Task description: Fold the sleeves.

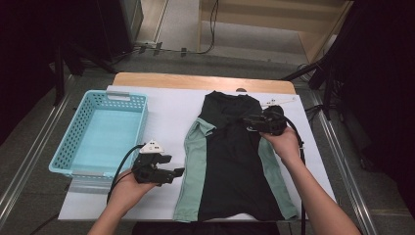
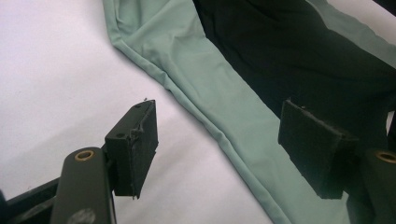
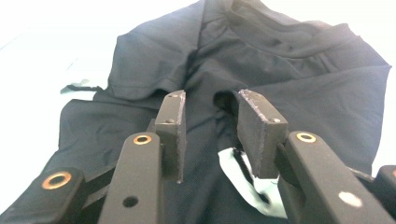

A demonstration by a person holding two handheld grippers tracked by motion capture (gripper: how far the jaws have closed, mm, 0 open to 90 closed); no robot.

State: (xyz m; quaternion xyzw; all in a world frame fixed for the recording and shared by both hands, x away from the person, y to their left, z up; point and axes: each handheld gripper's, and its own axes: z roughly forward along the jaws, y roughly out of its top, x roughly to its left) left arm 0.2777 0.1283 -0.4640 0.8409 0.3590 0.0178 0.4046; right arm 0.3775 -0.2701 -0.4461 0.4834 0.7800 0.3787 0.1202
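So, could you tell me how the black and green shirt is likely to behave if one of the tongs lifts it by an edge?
The shirt lies flat with soft creases, so it would probably droop and unfold rather than hold its shape. Its thin, smooth-looking green panel may slip from a shallow pinch. It looks light and should drag easily across the white sheet.

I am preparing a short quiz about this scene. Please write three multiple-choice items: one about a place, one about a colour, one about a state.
1. Where is the basket?
A. left of the shirt
B. right of the shirt
C. on top of the shirt

2. What colour are the side panels of the black shirt?
A. red
B. pale green
C. yellow

3. How are the jaws of the left gripper?
A. shut on the shirt
B. shut on nothing
C. open

Answers:
1 A, it stands at the table's left.
2 B, pale green strips border the black.
3 C, its pads stand wide apart.
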